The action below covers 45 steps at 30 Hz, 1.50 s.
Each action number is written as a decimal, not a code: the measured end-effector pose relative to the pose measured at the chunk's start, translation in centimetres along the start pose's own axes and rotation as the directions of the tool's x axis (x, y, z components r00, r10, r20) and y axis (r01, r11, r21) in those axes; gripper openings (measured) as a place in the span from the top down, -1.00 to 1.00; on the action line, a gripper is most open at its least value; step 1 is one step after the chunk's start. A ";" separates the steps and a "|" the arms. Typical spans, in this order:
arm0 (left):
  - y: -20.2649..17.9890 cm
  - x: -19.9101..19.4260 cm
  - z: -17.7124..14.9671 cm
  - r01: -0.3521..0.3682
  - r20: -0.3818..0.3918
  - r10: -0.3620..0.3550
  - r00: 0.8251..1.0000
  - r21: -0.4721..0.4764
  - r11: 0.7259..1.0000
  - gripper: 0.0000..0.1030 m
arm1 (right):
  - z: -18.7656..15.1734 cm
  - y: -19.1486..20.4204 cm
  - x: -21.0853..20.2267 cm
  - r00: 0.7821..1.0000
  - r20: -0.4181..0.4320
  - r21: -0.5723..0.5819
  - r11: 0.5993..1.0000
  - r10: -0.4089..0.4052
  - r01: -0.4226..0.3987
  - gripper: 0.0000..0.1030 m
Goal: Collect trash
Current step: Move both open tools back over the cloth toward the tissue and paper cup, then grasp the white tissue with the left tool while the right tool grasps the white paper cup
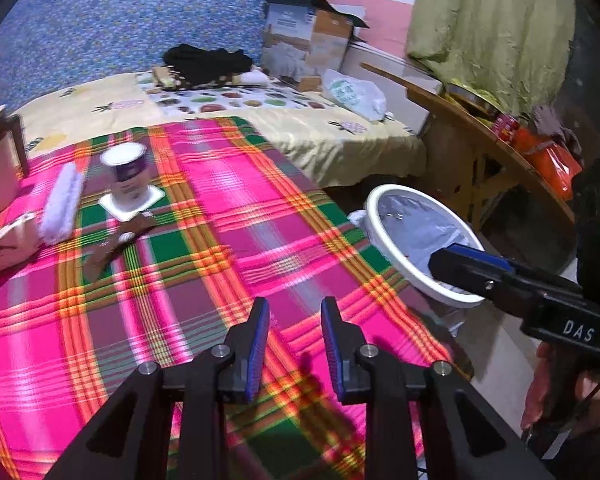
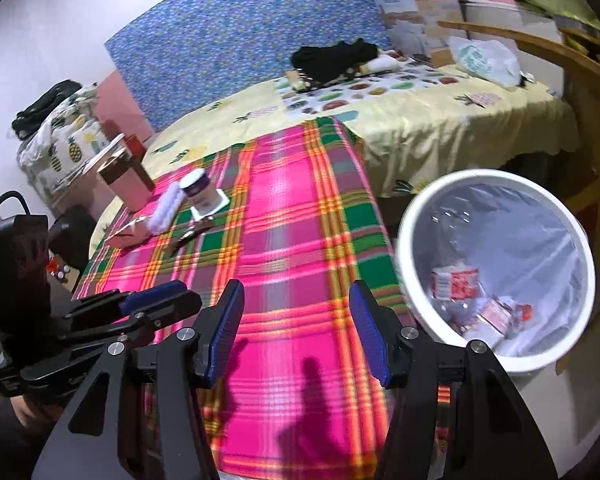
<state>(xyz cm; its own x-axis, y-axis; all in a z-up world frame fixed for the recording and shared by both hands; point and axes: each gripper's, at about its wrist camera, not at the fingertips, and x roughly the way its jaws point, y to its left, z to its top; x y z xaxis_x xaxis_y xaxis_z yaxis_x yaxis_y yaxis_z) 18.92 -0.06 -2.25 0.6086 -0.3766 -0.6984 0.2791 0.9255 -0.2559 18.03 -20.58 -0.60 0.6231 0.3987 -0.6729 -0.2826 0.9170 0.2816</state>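
Observation:
A white bin [image 2: 496, 272] with a clear liner stands at the right of the plaid cloth [image 2: 296, 248] and holds red-and-white wrappers [image 2: 456, 282]. On the cloth's far left lie a paper cup [image 1: 129, 176] on a white square, a white brush-like piece [image 1: 62, 204], a brown wrapper [image 1: 116, 240] and a torn carton [image 1: 4, 244]. My left gripper [image 1: 295, 344] is open and empty above the cloth. My right gripper [image 2: 296, 332] is open and empty beside the bin; in the left wrist view its fingers [image 1: 466, 266] reach over the bin rim [image 1: 384, 204].
A yellow bedsheet [image 1: 320, 136] lies beyond the cloth, with black clothing [image 1: 208, 62], a cardboard box [image 1: 308, 40] and a plastic bag [image 1: 354, 94]. A wooden table [image 1: 492, 140] with orange packets stands at right. A brown bag [image 2: 124, 178] sits at far left.

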 end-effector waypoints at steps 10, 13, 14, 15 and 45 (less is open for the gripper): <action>4.3 -2.9 0.1 -0.090 0.054 0.094 0.994 -0.073 0.993 0.48 | 0.8 3.5 1.5 0.998 -0.027 -0.099 0.994 0.051 -0.053 -0.09; 5.7 -3.3 0.2 -0.119 0.060 0.125 0.990 -0.097 0.988 0.48 | 1.4 4.4 2.0 0.998 -0.036 -0.123 0.991 0.051 -0.055 -0.09; 6.2 -3.4 0.2 -0.126 0.062 0.133 0.989 -0.102 0.987 0.48 | 1.5 4.6 2.1 0.998 -0.037 -0.129 0.990 0.052 -0.056 -0.09; 6.6 -3.6 0.3 -0.135 0.064 0.143 0.988 -0.108 0.985 0.44 | 1.8 5.0 2.3 0.998 -0.037 -0.137 0.989 0.054 -0.059 -0.09; 22.9 -3.6 2.9 -0.370 0.074 0.382 0.921 -0.141 0.918 -0.07 | 6.4 10.3 12.9 0.986 -0.150 -0.256 0.960 0.078 -0.115 -0.09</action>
<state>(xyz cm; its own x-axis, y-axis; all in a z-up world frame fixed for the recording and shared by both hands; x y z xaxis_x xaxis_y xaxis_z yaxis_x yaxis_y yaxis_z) 25.28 22.36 -3.65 0.7224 0.0040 -0.6915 -0.0732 0.9948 -0.0707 27.82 -5.87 -2.02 0.4828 0.4623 -0.7438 -0.5294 0.8306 0.1726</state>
